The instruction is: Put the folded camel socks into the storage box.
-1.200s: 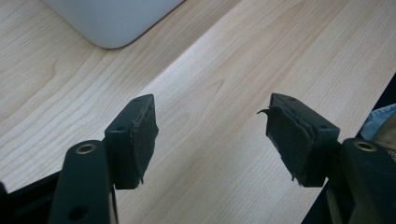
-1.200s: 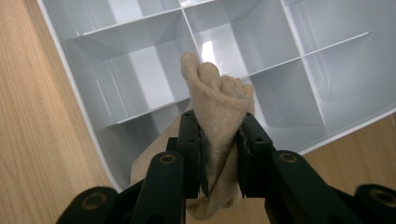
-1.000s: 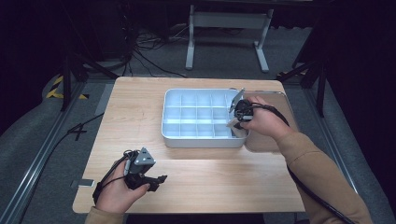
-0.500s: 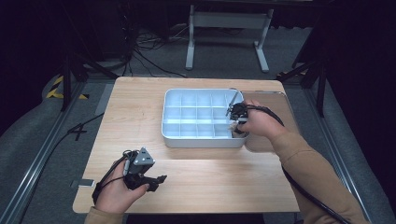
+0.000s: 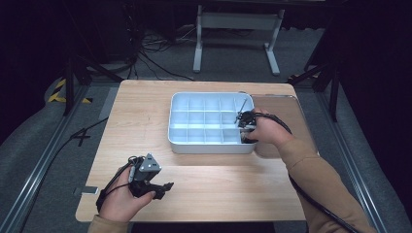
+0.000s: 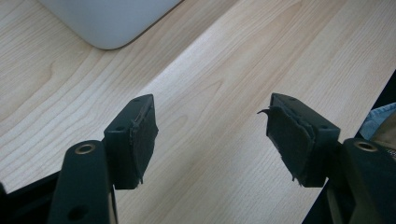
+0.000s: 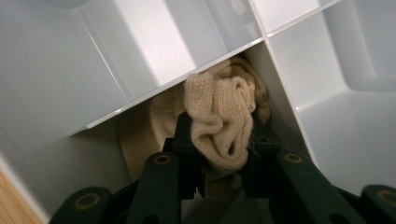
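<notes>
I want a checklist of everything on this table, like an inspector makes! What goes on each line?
Surface: light wooden table, bare near the person.
Job's things: cream knitted sock bunched in a compartment of the white divided tray.
Clutter: flat brownish board right of the tray.
Grippers: right tool shut on the sock inside the tray; left tool open, jaws wide apart over bare wood.
Cables: black cable trails along the right sleeve; more cables on the floor behind.
Surroundings: grey floor, metal stand beyond the table.
</notes>
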The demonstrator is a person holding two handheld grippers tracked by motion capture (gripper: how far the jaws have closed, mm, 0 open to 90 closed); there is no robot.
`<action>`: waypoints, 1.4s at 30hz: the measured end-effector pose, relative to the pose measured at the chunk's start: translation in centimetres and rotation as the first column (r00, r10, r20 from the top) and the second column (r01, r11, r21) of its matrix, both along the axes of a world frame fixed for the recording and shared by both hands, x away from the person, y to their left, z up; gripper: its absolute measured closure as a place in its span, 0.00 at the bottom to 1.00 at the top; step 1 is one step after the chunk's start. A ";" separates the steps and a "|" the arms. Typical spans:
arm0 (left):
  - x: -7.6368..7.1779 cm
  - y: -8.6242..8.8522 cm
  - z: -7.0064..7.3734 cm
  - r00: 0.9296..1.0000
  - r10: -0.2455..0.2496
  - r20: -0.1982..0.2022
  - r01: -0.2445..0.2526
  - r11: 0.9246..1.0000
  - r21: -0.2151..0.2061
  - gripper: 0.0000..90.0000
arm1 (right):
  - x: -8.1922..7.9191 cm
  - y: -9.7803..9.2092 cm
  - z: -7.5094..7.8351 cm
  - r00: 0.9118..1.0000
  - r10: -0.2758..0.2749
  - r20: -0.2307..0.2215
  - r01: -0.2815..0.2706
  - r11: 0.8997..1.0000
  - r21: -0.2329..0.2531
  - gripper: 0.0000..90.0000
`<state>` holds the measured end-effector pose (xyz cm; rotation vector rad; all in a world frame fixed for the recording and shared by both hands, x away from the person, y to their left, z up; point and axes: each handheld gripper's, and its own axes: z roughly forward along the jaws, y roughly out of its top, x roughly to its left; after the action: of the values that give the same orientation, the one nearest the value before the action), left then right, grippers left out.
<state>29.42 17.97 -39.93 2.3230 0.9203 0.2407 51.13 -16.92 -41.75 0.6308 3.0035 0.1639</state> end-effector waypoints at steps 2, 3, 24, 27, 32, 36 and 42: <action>0.0 0.0 0.0 1.000 0.001 -0.001 -0.001 1.000 0.000 0.38 | -0.1 -0.1 0.2 1.000 -0.003 0.006 0.003 1.000 0.009 0.73; 0.0 0.0 0.0 1.000 0.000 0.000 0.000 1.000 0.000 0.38 | -0.1 -0.1 0.2 1.000 -0.003 0.006 0.003 1.000 0.009 0.73; 0.7 -0.8 0.3 1.000 -0.024 0.006 0.024 1.000 -0.011 0.37 | -3.1 -2.7 7.7 0.987 -0.052 0.150 0.008 0.961 0.276 0.57; 0.9 -0.9 0.4 1.000 -0.029 0.008 0.029 1.000 -0.007 0.37 | -3.9 -3.2 8.8 0.984 -0.062 0.167 0.003 0.944 0.329 0.56; 1.0 -0.9 0.3 0.999 -0.032 0.008 0.032 0.999 -0.010 0.37 | -5.4 -4.1 9.7 0.978 -0.078 0.194 -0.007 0.916 0.401 0.54; 1.1 -0.9 0.4 0.999 -0.034 0.005 0.035 0.999 -0.011 0.37 | -6.9 -4.7 10.1 0.976 -0.083 0.203 -0.019 0.891 0.453 0.54; 1.3 -1.1 0.6 0.999 -0.042 0.008 0.042 0.999 -0.015 0.37 | -8.7 -5.6 10.4 0.972 -0.088 0.216 -0.038 0.853 0.521 0.52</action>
<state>30.70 16.85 -39.35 2.3229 0.8657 0.2239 42.47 -22.51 -31.39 0.6289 2.7093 1.0078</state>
